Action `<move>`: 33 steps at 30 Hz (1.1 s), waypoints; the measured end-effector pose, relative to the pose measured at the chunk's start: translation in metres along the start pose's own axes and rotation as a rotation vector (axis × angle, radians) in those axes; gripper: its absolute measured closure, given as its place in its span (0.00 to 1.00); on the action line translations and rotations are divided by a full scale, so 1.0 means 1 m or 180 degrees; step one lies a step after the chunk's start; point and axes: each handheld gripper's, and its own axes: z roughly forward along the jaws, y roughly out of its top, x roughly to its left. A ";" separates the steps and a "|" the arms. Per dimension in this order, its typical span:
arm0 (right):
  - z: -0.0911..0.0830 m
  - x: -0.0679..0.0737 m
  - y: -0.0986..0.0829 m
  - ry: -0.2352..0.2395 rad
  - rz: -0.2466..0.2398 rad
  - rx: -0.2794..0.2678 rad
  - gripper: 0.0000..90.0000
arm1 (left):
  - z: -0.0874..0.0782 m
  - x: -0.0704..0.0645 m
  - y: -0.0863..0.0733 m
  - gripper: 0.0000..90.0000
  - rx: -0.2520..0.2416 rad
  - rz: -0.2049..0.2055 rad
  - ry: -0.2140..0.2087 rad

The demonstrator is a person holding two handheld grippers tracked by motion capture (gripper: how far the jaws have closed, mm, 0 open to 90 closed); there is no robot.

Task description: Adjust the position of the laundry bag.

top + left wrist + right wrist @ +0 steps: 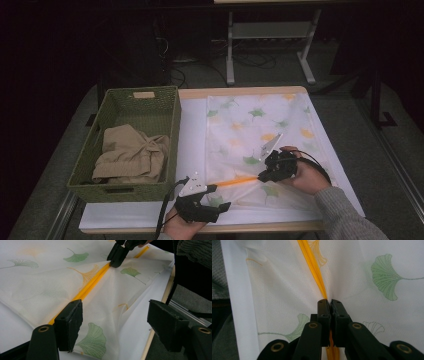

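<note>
On the table (pixel 192 135), a white mesh laundry bag (pixel 260 130) printed with ginkgo leaves lies spread flat beside a green basket (pixel 170 125) holding beige clothing (pixel 131 152), presumably waiting to be bagged. The right gripper (pixel 267 170) has its fingers clamped together on the bag's yellow zipper (pixel 92 282), lifting it into a taut ridge, likely to work it along. The left gripper (pixel 212 192) hovers at the zipper's near end with fingers wide apart, seemingly ready to anchor it.
</note>
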 end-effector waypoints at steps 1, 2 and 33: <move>0.000 0.000 -0.001 0.0003 0.0001 -0.0022 0.95 | 0.000 0.000 0.000 0.31 0.0006 0.0009 -0.0002; -0.001 0.001 -0.002 -0.0006 0.0013 -0.0040 0.93 | -0.001 0.000 0.000 0.31 0.0009 0.0010 0.0002; -0.040 0.061 -0.083 -0.0542 0.0765 -0.0912 0.38 | 0.006 -0.002 -0.010 0.27 0.0107 0.0071 -0.0003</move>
